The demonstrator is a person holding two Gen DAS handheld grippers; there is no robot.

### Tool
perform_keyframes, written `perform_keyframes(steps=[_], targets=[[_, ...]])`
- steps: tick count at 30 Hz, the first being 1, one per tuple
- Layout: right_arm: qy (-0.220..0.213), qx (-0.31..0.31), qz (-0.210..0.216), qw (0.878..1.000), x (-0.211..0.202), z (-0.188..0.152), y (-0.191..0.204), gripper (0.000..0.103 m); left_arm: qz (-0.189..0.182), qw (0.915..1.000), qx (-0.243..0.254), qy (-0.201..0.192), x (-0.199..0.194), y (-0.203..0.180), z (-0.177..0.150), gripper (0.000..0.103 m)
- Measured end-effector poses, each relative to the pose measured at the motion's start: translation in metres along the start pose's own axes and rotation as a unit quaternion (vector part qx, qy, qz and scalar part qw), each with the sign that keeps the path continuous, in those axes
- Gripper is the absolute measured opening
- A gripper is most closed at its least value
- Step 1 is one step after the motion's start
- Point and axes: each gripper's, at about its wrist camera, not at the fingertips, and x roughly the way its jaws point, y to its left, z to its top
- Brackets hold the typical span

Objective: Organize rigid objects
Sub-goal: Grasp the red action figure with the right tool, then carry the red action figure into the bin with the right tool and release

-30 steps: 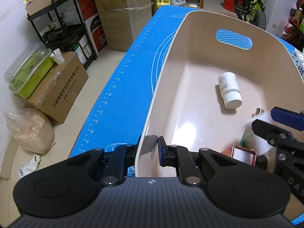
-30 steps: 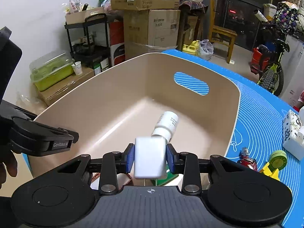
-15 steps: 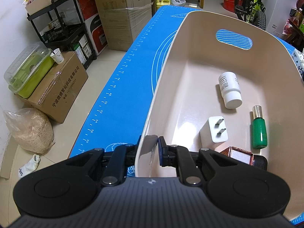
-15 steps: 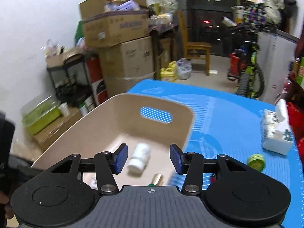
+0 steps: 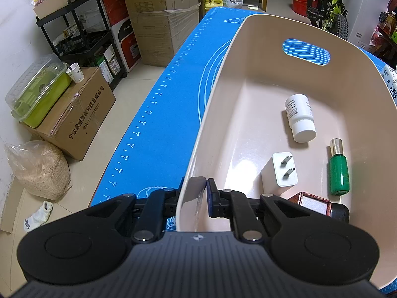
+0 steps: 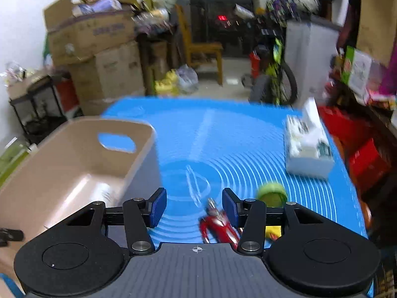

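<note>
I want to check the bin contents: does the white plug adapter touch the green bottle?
Apart. In the left wrist view, the white plug adapter and the green bottle lie with a bare strip of the bin floor between them.

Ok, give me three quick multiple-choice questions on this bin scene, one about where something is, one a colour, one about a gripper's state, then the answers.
1. Where does the white charger plug lie?
A. Inside the beige bin
B. On the blue mat
C. Between the right gripper's fingers

2. What colour is the small bottle with the metallic cap?
A. Red
B. Green
C. Yellow

3. What is the left gripper doing?
A. Open above the mat
B. Shut on the bin's rim
C. Holding the white pill bottle

Answers: 1 A, it rests on the bin floor, prongs up. 2 B, its body is plainly green. 3 B, its fingers pinch the near wall, while the right gripper is open and holds nothing.
</note>
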Motion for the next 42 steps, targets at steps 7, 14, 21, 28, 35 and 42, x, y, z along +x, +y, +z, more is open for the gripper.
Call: perform_keyframes(steps=[7, 14, 21, 28, 35, 42], targets=[[0.070, 0.021, -0.027, 0.997, 0.037, -0.019, -0.025, 0.060, -0.002, 1.0000, -0.001, 0.001, 0.000, 0.002, 0.000, 0.016], [0.105, 0.032, -0.036, 0.993, 0.059, -0.033, -0.036, 0.057, -0.001, 1.0000, -0.001, 0.001, 0.001, 0.002, 0.000, 0.016], [0.095, 0.030, -0.021, 0.995, 0.058, -0.032, -0.034, 0.042, 0.000, 1.0000, 0.000, 0.001, 0.002, 0.001, -0.001, 0.016], [0.089, -0.009, -0.001, 0.996, 0.058, -0.032, -0.021, 0.027, -0.001, 1.0000, 0.000, 0.001, 0.002, 0.001, -0.001, 0.017], [0.065, 0.000, -0.003, 0.998, 0.044, -0.025, -0.022, 0.027, -0.001, 1.0000, 0.000, 0.001, 0.002, 0.001, -0.001, 0.017], [0.037, 0.001, -0.008, 0.999, 0.031, -0.019, -0.020, 0.026, 0.000, 1.0000, 0.000, 0.001, 0.002, 0.001, -0.001, 0.016]])
